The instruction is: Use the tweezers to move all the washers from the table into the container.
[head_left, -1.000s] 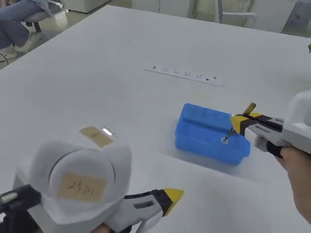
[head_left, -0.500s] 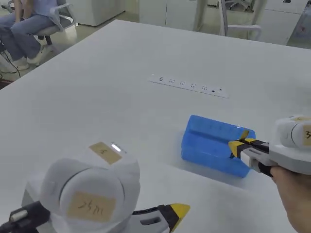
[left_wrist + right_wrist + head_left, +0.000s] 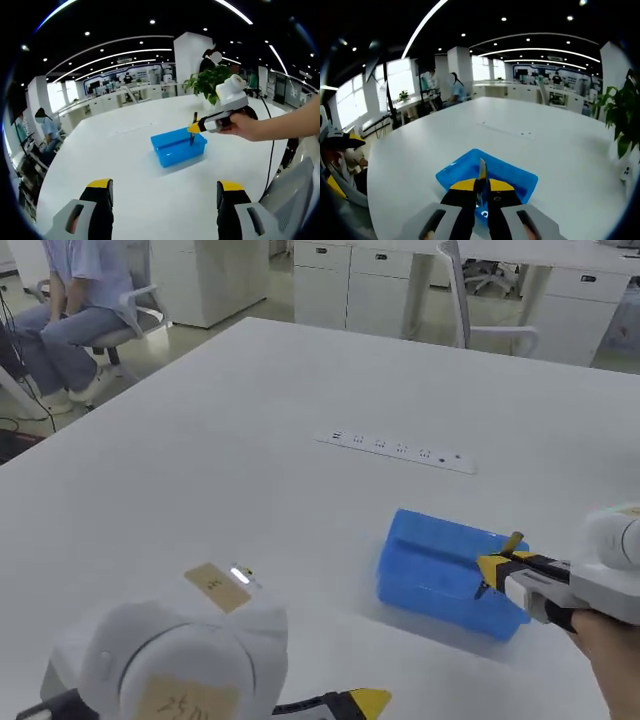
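Observation:
The blue container (image 3: 435,565) stands on the white table (image 3: 250,440), right of centre. My right gripper (image 3: 495,567) hangs over its right part, shut on the tweezers (image 3: 513,541), whose tips point down into it. In the right gripper view the tweezers (image 3: 482,170) rise between the closed jaws of my right gripper (image 3: 481,185), above the container (image 3: 517,181). I cannot tell whether a washer is at the tips. My left gripper (image 3: 365,702) is open at the near edge. Its view looks between its jaws, the left gripper (image 3: 165,187), at the container (image 3: 172,150) and the right gripper (image 3: 197,128).
A white power strip (image 3: 397,451) lies beyond the container. A person sits on a chair (image 3: 75,310) off the table's far left corner. White cabinets (image 3: 380,290) line the back. A potted plant (image 3: 620,120) stands at the table's right side.
The head camera has tilted up. The right gripper stays over the container's right part. The washer seen at the tweezers' tips a second ago is no longer visible.

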Tool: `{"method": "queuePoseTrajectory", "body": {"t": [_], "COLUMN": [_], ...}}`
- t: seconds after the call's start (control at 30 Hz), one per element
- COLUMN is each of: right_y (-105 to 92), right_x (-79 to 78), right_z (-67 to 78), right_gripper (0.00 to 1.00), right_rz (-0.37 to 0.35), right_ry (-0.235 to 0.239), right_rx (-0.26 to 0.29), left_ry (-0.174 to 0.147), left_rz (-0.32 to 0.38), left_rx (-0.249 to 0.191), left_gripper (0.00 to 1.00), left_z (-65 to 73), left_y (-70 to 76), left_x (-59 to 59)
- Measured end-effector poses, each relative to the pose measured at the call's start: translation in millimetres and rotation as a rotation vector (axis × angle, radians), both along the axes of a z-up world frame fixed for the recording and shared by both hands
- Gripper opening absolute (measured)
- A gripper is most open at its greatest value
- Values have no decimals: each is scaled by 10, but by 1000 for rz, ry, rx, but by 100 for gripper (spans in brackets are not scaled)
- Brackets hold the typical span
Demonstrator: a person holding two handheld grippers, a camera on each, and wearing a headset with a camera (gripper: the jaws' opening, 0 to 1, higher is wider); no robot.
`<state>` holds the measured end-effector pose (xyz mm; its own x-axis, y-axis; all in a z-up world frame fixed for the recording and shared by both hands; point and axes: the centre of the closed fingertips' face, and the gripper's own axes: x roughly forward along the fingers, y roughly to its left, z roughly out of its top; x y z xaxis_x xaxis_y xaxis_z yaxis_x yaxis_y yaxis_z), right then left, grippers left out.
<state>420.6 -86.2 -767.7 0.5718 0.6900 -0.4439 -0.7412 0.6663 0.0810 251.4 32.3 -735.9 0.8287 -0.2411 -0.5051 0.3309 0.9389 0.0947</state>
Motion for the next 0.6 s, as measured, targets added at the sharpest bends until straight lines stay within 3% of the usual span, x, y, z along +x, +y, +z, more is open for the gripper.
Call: {"method": "queuePoseTrajectory", "body": {"t": [0.13,0.2,0.27,0.4,0.5,0.57,0.6], "right_y": [68,93,109,130,100,115,119], "right_x": [-171,-292,-426,-725,-929,-1028,-1099], "right_z": [262,302,274,76,-153,-236,-303], "right_gripper": [3,3,3,3,3,3,3], "right_rz": [52,98,119,201,246,260,273], "right_ry": [-57,-88,-83,-73,-80,-76,-68], "right_rx": [-9,-58,-93,-218,-334,-342,-357], "left_ry": [-9,-12,-15,-20,-25,-18,-11], "left_rz": [-1,2,4,7,15,6,-30], "left_rx": [5,6,7,12,11,-3,-24], "left_gripper": [87,87,86,86,85,82,77], "left_z": [27,34,41,57,59,38,26], "left_y": [6,11,19,39,71,58,-5], "left_x": [2,5,5,6,13,15,9]}}
